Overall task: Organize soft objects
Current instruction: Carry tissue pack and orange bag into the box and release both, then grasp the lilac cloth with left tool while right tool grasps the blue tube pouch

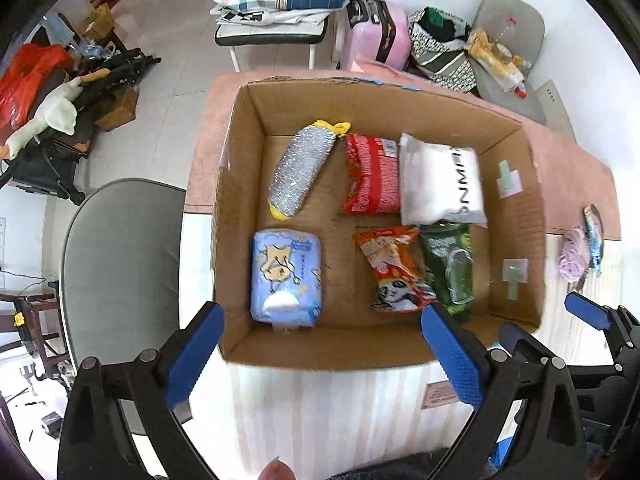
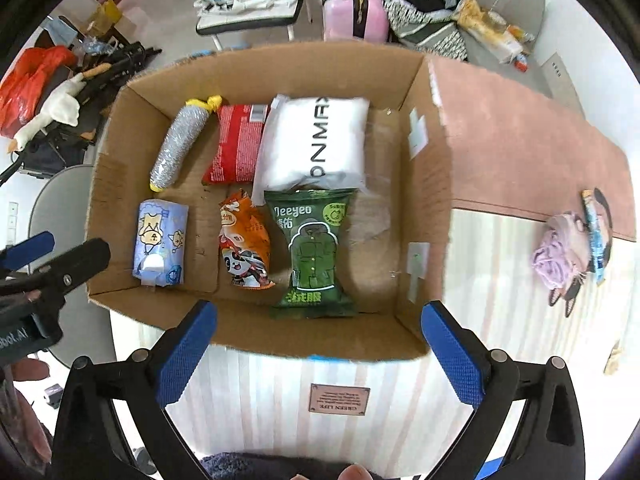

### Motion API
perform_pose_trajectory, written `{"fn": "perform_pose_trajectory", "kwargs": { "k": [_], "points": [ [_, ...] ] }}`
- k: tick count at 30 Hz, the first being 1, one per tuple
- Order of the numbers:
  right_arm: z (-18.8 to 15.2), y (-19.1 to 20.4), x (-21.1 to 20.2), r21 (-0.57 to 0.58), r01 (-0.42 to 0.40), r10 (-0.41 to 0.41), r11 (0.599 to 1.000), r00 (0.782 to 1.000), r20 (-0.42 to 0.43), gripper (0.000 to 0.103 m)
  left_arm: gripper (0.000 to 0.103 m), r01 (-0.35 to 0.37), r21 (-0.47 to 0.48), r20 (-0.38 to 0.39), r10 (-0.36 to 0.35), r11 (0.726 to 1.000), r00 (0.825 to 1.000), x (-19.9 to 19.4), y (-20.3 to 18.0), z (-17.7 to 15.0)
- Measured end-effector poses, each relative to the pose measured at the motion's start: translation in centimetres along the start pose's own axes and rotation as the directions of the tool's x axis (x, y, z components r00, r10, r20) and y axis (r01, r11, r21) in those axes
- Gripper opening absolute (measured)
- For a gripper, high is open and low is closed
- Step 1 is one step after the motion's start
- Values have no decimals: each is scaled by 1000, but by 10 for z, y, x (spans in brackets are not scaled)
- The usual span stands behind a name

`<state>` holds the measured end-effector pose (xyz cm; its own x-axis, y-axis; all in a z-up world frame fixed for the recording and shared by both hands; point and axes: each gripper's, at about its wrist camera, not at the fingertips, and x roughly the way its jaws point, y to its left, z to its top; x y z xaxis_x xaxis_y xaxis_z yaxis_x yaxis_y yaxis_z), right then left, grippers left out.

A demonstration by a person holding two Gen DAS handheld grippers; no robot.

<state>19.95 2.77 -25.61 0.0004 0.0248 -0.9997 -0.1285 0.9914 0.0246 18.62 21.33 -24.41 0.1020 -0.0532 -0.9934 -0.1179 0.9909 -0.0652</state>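
Both tongs spread, empty | left gripper, right gripper above cardboard box | pink yarn bundle looks light, squashy: pinch you its middle

The open cardboard box is seen from close above by both wrist cameras, aimed straight down past blue fingers; box, counter and cluttered floor beyond are shared.

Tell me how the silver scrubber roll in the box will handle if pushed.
The silver scrubber roll looks cylindrical, so it may roll sideways. Its mesh surface looks soft and probably squashes under fingers. It likely weighs little and lies loose on the cardboard box floor.
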Motion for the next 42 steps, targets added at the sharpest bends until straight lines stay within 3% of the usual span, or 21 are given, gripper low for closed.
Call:
{"fn": "perform_pose_trajectory", "kwargs": {
  "k": [9, 14, 17, 20, 22, 24, 27, 35, 37, 42],
  "points": [
    [-27, -5, -42, -45, -28, 32, 999, 995, 95, 103, 101, -16, -32, 73, 18, 999, 997, -39, -22, -31],
    [-34, -20, -63, -56, -96, 102, 994, 986, 131, 103, 101, -21, -62, 117, 28, 998, 993, -63, -39, -36],
    [-37, -45, -80, -30, -149, 152, 988, 969, 196, 103, 101, -48, -73, 171, 60, 996, 983, -82, -58, -34],
    [-39, -85, -98, 11, -179, 168, 984, 941, 294, 103, 101, -92, -53, 257, 102, 994, 961, -102, -94, -26],
    [-39, -117, -109, 22, -150, 132, 988, 923, 362, 103, 101, -107, -29, 281, 111, 994, 953, -105, -123, -18],
    [-37, -150, -114, 31, -95, 76, 995, 921, 382, 103, 101, -88, 9, 284, 82, 996, 955, -100, -161, -6],
    [-32, -208, -111, 89, -84, 46, 992, 931, 362, 103, 101, -50, 82, 258, 28, 995, 966, -80, -218, 12],
    [-15, -389, -69, 289, 106, -175, 951, 959, 225, 103, 101, 5, 297, 84, -31, 955, 996, 26, -383, 56],
    [-10, -426, -49, 295, 157, -211, 943, 964, 163, 103, 101, 18, 331, 21, -26, 944, 999, 58, -418, 64],
    [0, -487, 0, 281, 202, -224, 938, 973, 48, 103, 101, 67, 352, -117, -27, 934, 993, 118, -464, 68]
  ]
}}
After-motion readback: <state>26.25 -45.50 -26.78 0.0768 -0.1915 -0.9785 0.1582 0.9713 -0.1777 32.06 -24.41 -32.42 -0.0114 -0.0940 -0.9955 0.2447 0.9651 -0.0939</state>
